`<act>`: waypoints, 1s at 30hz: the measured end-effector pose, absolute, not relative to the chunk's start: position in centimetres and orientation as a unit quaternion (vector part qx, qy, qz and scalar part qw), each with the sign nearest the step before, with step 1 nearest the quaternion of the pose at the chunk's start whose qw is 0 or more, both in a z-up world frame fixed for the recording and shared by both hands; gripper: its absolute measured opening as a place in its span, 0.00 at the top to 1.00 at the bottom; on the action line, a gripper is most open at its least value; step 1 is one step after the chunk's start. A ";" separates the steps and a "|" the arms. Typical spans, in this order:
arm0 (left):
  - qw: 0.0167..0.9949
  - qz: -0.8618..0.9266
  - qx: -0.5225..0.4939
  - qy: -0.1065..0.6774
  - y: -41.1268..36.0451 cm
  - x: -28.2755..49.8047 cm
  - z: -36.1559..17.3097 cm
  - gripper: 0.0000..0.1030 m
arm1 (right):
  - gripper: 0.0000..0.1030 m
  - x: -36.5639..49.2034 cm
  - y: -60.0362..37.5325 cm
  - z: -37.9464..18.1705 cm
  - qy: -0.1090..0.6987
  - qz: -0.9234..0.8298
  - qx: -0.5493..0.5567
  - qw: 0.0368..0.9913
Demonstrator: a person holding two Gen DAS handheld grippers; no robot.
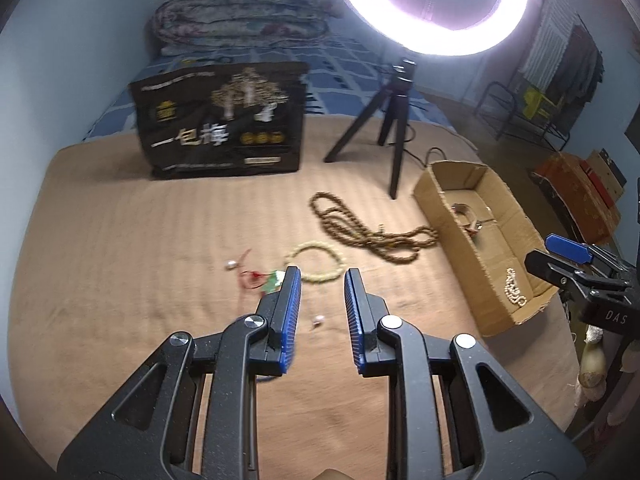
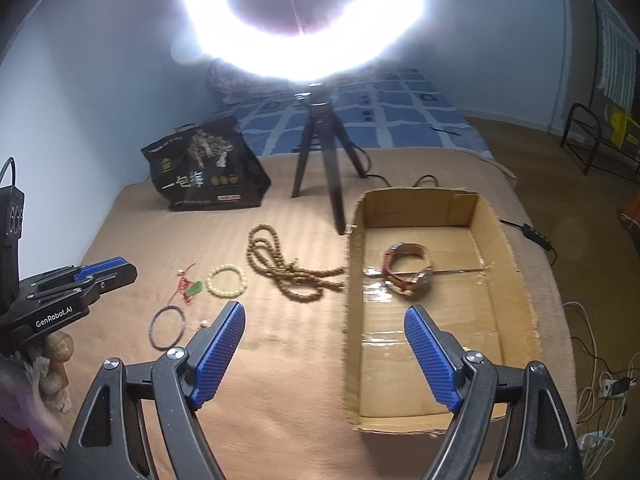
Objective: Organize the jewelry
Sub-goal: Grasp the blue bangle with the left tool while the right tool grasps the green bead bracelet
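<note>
1. My left tool (image 1: 318,272) hangs released, empty, over the bed (image 1: 120,240).
2. My right tool (image 2: 324,312) likewise gapes.
3. Cream bracelet (image 1: 316,260) lies at twelve o'clock of the left tool; watch (image 2: 408,272) inside cardboard box (image 2: 516,280).

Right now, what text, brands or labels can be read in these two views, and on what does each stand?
"GenRobot.AI": on the left tool's body, in the right wrist view.
"DAS": on the right tool's body, in the left wrist view.
"一包梅": large characters on the black bag.
Smaller print and gold seals on that bag: too small to read.
</note>
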State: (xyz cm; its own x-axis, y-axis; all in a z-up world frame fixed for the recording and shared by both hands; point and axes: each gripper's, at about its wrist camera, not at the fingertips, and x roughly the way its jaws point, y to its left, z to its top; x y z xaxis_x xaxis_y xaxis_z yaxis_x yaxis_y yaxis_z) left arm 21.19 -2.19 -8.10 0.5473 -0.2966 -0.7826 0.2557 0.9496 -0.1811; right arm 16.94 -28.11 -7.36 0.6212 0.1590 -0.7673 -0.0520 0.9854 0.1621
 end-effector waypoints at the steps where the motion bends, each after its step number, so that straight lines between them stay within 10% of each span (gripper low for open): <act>1: 0.879 -0.155 -0.024 0.451 -1.7 21.1 -8.2 0.79 | 0.19 17.1 -27.8 -7.4 0.433 0.062 0.063 0.897; 30: 0.812 -0.136 -0.103 0.557 5.9 22.6 -17.7 0.79 | 0.50 24.0 -19.9 -14.7 0.525 0.133 0.096 0.835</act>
